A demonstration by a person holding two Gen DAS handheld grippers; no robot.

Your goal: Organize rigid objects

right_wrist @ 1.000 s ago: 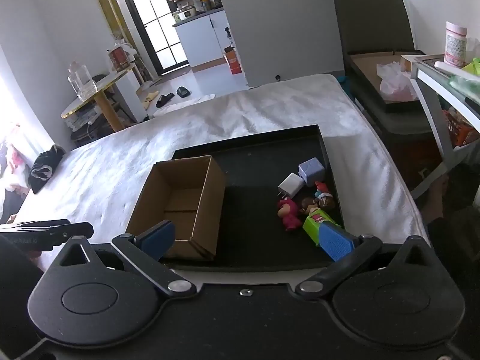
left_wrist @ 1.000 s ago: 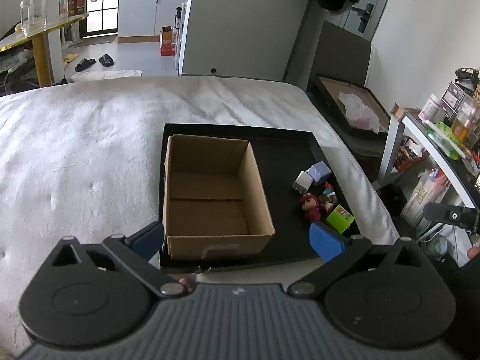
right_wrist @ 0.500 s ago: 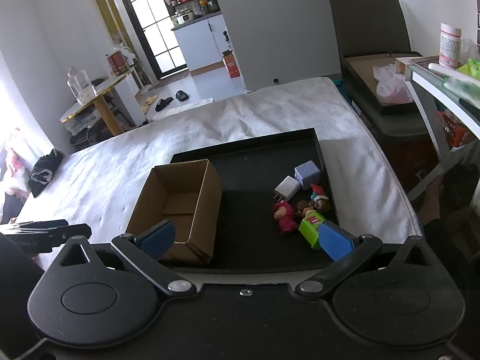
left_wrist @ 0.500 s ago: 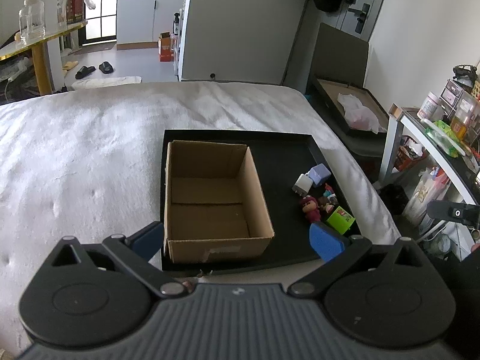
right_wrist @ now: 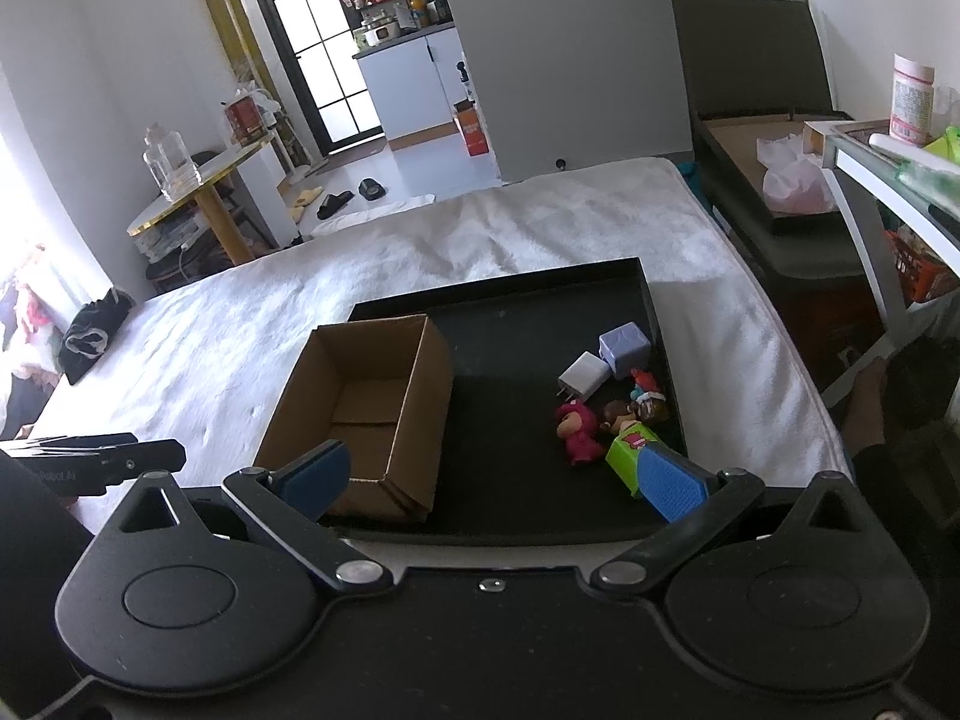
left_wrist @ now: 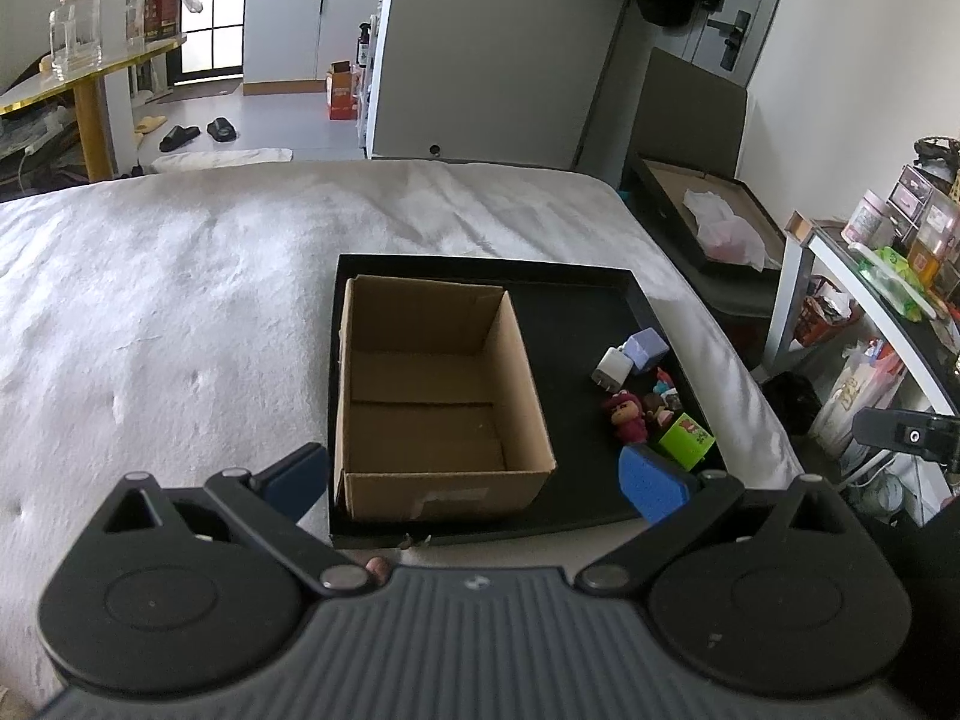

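An empty cardboard box stands in the left half of a black tray on a white bed. At the tray's right edge lie a lilac cube, a white charger plug, a pink figurine, small dolls and a green block. My left gripper hangs open before the tray's near edge. My right gripper is open too, its right fingertip overlapping the green block in view.
The white bed stretches left and behind the tray. A shelf with bottles stands to the right, a dark chair holding a flat box beyond it. A gold-legged table stands far left.
Both grippers have drawn back and risen slightly, so tray and box sit a little farther off. Nothing on the tray has moved.
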